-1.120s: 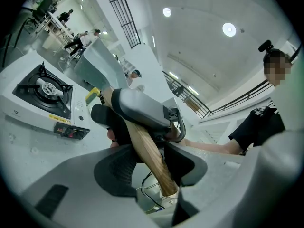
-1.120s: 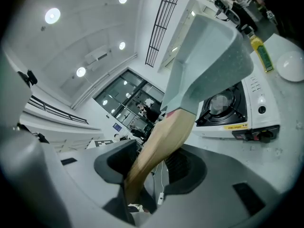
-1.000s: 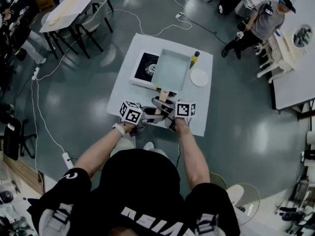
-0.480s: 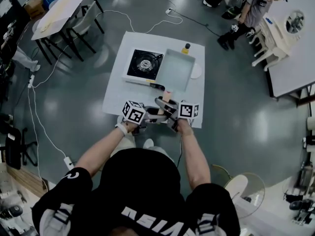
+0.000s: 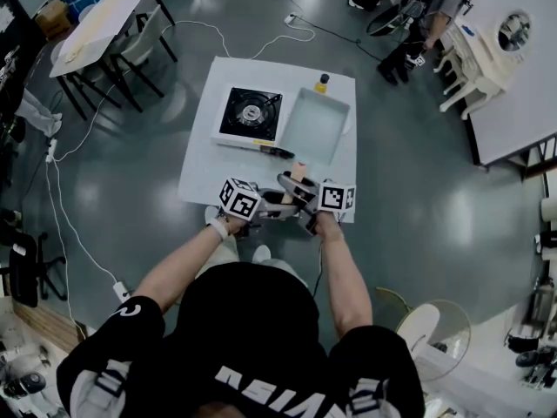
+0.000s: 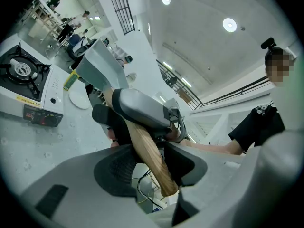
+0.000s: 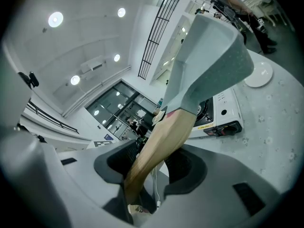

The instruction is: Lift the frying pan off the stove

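The white worktop [image 5: 202,171] fills the upper centre. The stove [image 5: 248,114] stands on its left half. The rectangular frying pan [image 5: 315,126] hangs raised just right of it, its long axis running up-frame and its wooden handle [image 5: 296,173] pointing down-frame. The jaws of the left gripper [image 6: 148,161] and right gripper [image 7: 153,164] both clamp that handle.

**Operator and hand-held tongs: appearance as observed**

Person wears a black short-sleeved top [image 5: 252,320]. It carries white block lettering along its lower edge, a white ring mark on its left sleeve and grey-white straps [image 5: 103,381] at both its shoulders. A white wristband [image 5: 213,227] sits beyond its left sleeve. Left tongs [image 5: 268,209] and right tongs [image 5: 298,195] have grey moulded shells and black ribbed pads [image 6: 116,167]. Each carries a white cube [image 5: 239,199] with black square markers.
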Tool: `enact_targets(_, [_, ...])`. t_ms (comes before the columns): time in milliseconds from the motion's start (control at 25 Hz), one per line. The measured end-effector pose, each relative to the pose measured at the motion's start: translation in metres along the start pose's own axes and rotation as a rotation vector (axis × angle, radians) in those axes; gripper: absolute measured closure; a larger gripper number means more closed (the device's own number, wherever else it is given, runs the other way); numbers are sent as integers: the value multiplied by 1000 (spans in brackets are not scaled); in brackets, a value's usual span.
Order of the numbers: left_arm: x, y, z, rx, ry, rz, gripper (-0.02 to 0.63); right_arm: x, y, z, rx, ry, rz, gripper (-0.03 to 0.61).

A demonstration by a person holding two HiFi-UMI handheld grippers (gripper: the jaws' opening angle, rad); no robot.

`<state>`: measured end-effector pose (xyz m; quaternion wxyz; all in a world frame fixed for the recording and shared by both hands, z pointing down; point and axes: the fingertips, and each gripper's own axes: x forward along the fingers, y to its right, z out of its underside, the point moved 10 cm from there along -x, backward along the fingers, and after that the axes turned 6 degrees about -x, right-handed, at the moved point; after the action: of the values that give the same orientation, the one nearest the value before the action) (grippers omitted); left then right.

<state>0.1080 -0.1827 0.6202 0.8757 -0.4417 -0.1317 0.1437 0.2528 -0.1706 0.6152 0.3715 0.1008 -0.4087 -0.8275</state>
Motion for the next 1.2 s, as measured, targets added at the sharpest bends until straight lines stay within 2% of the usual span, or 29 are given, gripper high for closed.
enact_targets(1200, [6, 0, -5, 1, -16, -8, 439, -4, 5, -2, 5, 7, -2, 399])
